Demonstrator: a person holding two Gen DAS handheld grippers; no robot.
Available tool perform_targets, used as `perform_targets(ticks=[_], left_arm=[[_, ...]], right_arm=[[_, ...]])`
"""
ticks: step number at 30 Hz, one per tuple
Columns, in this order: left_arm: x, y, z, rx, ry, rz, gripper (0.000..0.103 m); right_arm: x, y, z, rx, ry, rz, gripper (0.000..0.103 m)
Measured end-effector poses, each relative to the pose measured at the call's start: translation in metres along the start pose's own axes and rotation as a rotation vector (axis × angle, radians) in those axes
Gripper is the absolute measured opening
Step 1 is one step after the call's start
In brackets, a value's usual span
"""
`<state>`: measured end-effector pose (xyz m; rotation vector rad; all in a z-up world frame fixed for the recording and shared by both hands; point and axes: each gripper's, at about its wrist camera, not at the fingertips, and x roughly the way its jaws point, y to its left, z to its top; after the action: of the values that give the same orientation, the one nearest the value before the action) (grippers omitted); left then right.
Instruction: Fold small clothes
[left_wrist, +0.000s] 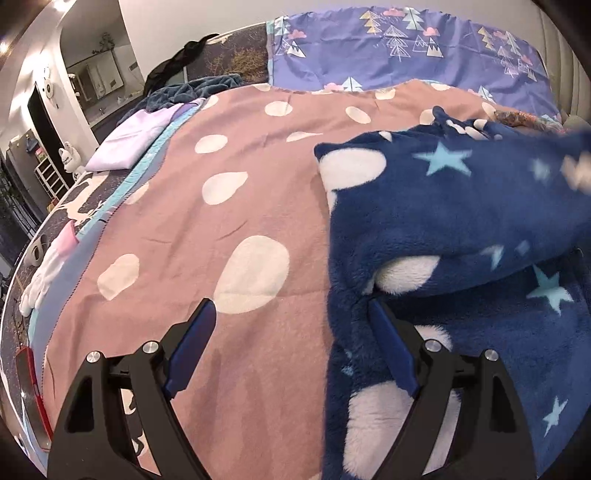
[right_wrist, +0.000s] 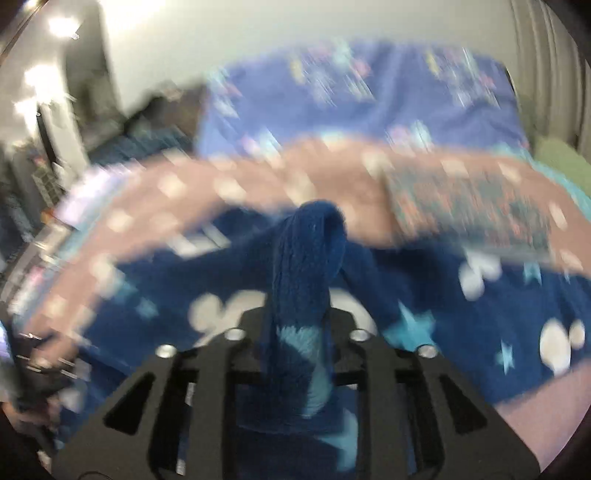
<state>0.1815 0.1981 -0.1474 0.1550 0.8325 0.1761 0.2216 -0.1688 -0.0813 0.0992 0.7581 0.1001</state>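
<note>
Navy fleece (left_wrist: 461, 206) with stars and white blobs lies on the pink spotted blanket (left_wrist: 221, 221), at 3 o'clock in left view. Right gripper (right_wrist: 295, 328) fingers clamp a bunched fold of it. Left gripper (left_wrist: 291, 332) fingers spread wide, empty, at its edge.

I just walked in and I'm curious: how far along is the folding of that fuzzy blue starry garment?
Early to midway. Already done: the navy fleece garment has a layer lying doubled over itself. In hand: the right gripper pinches a bunch of the fleece; the left gripper is open at its edge, holding nothing. Left: flattening it into a neat fold on the pink spotted blanket.
</note>
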Motion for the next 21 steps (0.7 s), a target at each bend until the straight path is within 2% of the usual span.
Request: perform_targets(ticks=[1, 3, 4, 5, 8, 10, 11, 12, 15, 16, 17, 18, 19, 21], left_arm=[[-0.003, 0.001, -0.001, 0.000, -0.005, 0.005, 0.085], [-0.011, 0.002, -0.002, -0.008, -0.012, 0.004, 0.085], [-0.018, 0.004, -0.002, -0.019, -0.014, -0.002, 0.082], [-0.025, 0.006, -0.001, -0.035, -0.019, -0.021, 0.074], [-0.050, 0.007, 0.011, -0.102, -0.067, -0.161, 0.060], [-0.062, -0.009, 0.024, -0.096, -0.109, -0.224, 0.060], [-0.063, -0.020, 0.030, -0.076, -0.116, -0.246, 0.060], [-0.061, -0.033, 0.034, -0.054, -0.116, -0.265, 0.060], [-0.034, -0.079, 0.042, -0.004, -0.060, -0.360, 0.060], [-0.022, -0.089, 0.041, 0.005, -0.031, -0.367, 0.060], [-0.001, -0.103, 0.036, 0.023, 0.027, -0.337, 0.060], [0.016, -0.113, 0.029, 0.039, 0.047, -0.300, 0.061], [0.015, -0.119, 0.026, 0.051, 0.021, -0.284, 0.062], [0.010, -0.122, 0.028, 0.069, 0.020, -0.263, 0.062]], right_arm=[[0.016, -0.011, -0.011, 0.006, 0.082, -0.044, 0.028], [0.016, -0.024, -0.020, 0.049, 0.088, -0.045, 0.028], [0.007, -0.029, -0.021, 0.074, 0.059, -0.015, 0.028], [0.002, -0.030, -0.021, 0.082, 0.040, 0.008, 0.028], [-0.024, -0.025, -0.017, 0.062, -0.009, 0.135, 0.028], [-0.032, -0.010, -0.019, 0.028, 0.008, 0.238, 0.028], [-0.029, -0.004, -0.021, 0.012, 0.034, 0.261, 0.028], [-0.019, 0.004, -0.028, -0.003, 0.083, 0.257, 0.028], [0.026, 0.013, -0.059, -0.018, 0.238, 0.143, 0.033], [0.030, 0.011, -0.064, -0.004, 0.202, 0.150, 0.033], [0.027, 0.011, -0.068, -0.005, 0.155, 0.156, 0.033], [0.023, 0.012, -0.069, -0.013, 0.144, 0.154, 0.034], [0.020, 0.012, -0.070, -0.008, 0.143, 0.156, 0.034], [0.008, 0.007, -0.070, 0.019, 0.142, 0.164, 0.034]])
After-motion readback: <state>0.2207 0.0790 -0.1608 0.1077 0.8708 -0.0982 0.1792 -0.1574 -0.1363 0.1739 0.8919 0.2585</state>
